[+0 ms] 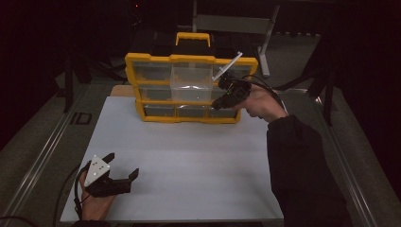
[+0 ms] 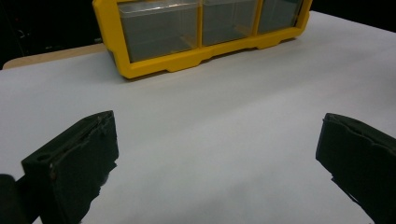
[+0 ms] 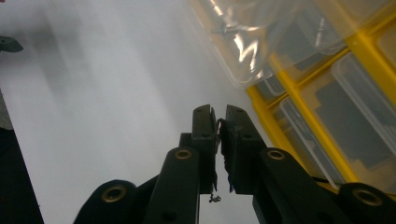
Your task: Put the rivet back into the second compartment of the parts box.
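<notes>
The desk [image 1: 189, 165] is the largest element I see: a flat, matte white sheet, smooth and without markings, squared at its edges in the high view.

At its far side stands the organizer case [image 1: 189, 90], a rectangular frame of glossy yellow plastic set upright on its long edge, with a yellow carry handle on top. Its face is divided into rows of compartments closed by clear, greyish plastic fronts. In the left gripper view the bottom row [image 2: 205, 28] shows thick rounded yellow rails and a scalloped foot resting on the desk.

A clear bin [image 1: 191, 78], box-shaped, thin-walled and shiny with white glare, projects from the middle of the case, pulled forward out of its slot. In the right gripper view it [image 3: 243, 42] appears as a transparent tub with rounded corners; small metal pieces lie inside it, too blurred for me to identify.

My right tongs [image 1: 221, 92] hover at the case's right side, just beside the bin. Seen close, they [image 3: 218, 121] are black, blocky and bolted, with frayed pads nearly meeting; I see nothing gripped.

My left tongs [image 1: 124, 165] rest low at the near left, well apart from the case, spread wide [image 2: 217, 154] over bare desk.
</notes>
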A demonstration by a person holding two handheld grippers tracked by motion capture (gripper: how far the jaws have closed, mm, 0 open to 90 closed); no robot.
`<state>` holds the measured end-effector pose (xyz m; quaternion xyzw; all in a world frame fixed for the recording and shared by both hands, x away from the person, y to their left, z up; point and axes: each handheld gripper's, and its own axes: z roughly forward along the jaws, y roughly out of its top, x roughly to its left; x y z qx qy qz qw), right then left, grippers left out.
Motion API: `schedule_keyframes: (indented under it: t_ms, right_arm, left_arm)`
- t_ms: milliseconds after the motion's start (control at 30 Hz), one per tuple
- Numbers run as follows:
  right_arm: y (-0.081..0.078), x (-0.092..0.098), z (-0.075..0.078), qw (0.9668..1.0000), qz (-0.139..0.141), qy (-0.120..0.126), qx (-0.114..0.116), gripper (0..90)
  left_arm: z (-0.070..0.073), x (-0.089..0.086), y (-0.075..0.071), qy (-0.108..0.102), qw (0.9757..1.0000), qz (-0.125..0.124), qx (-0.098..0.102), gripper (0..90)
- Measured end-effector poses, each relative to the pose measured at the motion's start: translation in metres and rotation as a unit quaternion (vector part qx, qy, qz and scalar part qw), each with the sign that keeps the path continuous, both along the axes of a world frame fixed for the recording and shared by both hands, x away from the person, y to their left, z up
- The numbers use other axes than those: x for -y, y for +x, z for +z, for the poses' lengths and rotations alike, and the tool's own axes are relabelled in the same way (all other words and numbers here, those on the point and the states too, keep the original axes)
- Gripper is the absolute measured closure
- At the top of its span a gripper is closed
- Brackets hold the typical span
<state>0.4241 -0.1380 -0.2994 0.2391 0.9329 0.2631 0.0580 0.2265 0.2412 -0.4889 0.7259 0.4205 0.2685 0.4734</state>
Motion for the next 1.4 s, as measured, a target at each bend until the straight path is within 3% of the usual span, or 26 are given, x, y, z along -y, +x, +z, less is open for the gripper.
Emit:
schedule_keyframes:
  t_ms: [1000,1400]
  right_arm:
    - [0.012,0.009,0.049,0.9999,-0.012,0.007,0.01,83.1]
    - [0.017,0.011,0.068,0.9993,-0.021,0.028,0.014,83.0]
  left_arm:
    - [0.0,0.0,0.001,0.004,1.0,-0.001,-0.004,0.0]
    - [-0.001,0.0,0.001,0.004,1.0,0.0,-0.004,0.0]
